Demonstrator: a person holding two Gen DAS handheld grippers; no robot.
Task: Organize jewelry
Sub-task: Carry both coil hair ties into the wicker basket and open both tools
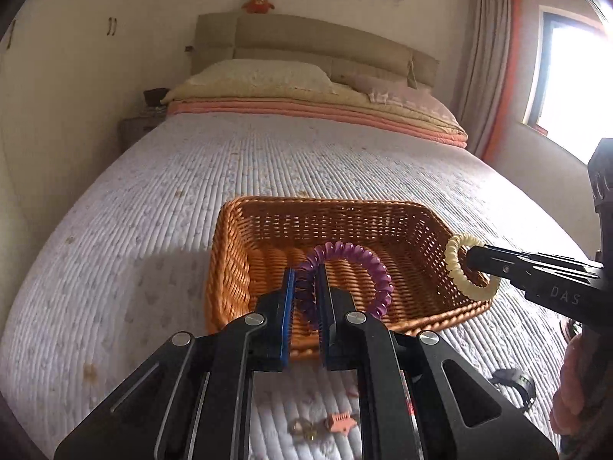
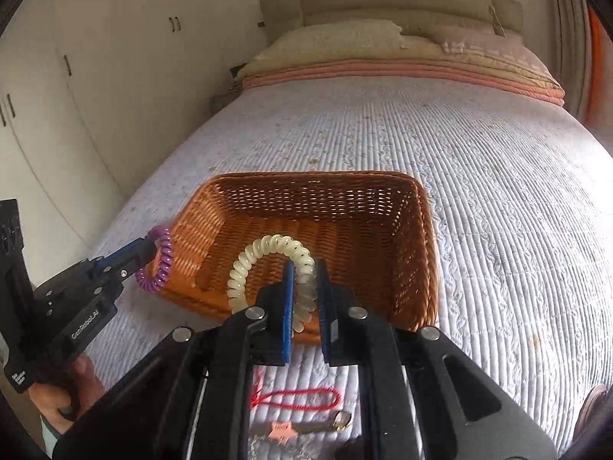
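Though wicker basket (image 1: 421,237) apparently empty

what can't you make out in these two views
- Basket floor: in both views the near part is behind the jaws and the held coil ties, purple and cream.
- Items on the bed nearest the person: a pink clip, a red cord and a chain show only through gaps in the gripper frames; the chain is cut off by the bottom edge.
- Black object, left wrist view: partly behind the frame, unidentifiable.
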